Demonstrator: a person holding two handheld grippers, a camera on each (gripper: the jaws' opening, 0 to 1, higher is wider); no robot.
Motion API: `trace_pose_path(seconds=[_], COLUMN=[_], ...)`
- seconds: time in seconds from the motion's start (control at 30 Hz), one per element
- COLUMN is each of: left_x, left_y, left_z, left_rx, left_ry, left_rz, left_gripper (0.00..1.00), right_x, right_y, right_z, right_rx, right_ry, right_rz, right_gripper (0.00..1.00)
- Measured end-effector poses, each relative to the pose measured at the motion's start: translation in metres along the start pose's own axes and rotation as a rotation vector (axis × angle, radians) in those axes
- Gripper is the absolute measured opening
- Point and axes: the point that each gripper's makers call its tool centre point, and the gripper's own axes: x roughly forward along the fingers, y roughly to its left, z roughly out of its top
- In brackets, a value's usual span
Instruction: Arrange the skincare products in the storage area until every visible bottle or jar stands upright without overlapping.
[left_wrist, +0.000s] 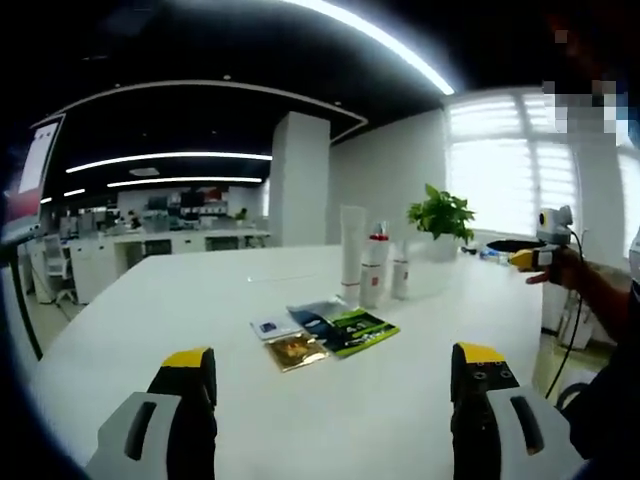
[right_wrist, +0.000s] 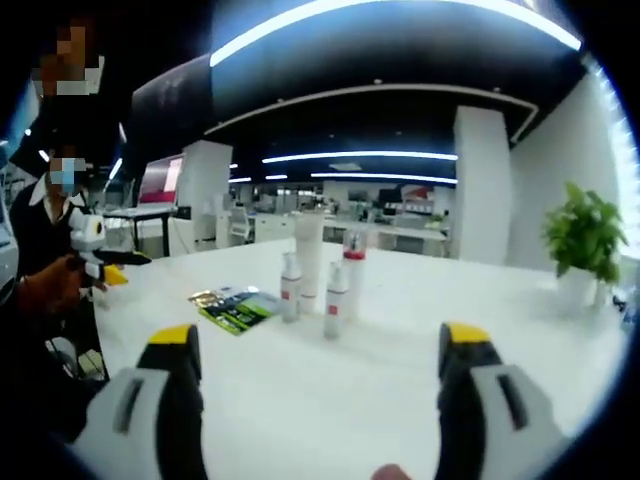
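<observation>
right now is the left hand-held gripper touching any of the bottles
Apart. The left gripper view shows the left hand-held gripper open over bare white table, with the sachets lying between it and the cluster of bottles farther back.

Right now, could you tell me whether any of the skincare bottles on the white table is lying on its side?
No, the skincare bottles all stand upright in a cluster on the white table.

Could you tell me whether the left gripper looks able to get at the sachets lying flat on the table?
Probably yes: the left gripper is open, and only bare white table lies between its jaws and the sachets.
</observation>
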Motion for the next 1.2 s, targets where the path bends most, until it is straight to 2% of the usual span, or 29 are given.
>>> trace_pose_path(seconds=[0.23,0.53,0.8,1.2], left_x=[-0.008,-0.015,-0.016,-0.012], left_y=[-0.001,0.003,0.001,0.001], left_z=[0.01,0.011,0.013,-0.005], left_rx=[0.012,0.019,0.03,0.043], left_ry=[0.009,0.025,0.032,0.115], left_rz=[0.011,0.031,0.039,0.023], left_gripper=[1.0,1.0,1.0,0.99], right_x=[-0.003,-0.005,-0.005,-0.001], right_y=[0.002,-0.003,-0.006,-0.006], right_z=[0.006,-0.003,-0.001,-0.002], right_rx=[0.005,0.031,0.041,0.041], right_ry=[-0.001,0.017,0.007,0.005], right_rz=[0.011,0.009,0.005,0.016], right_gripper=[1.0,1.0,0.99,0.96])
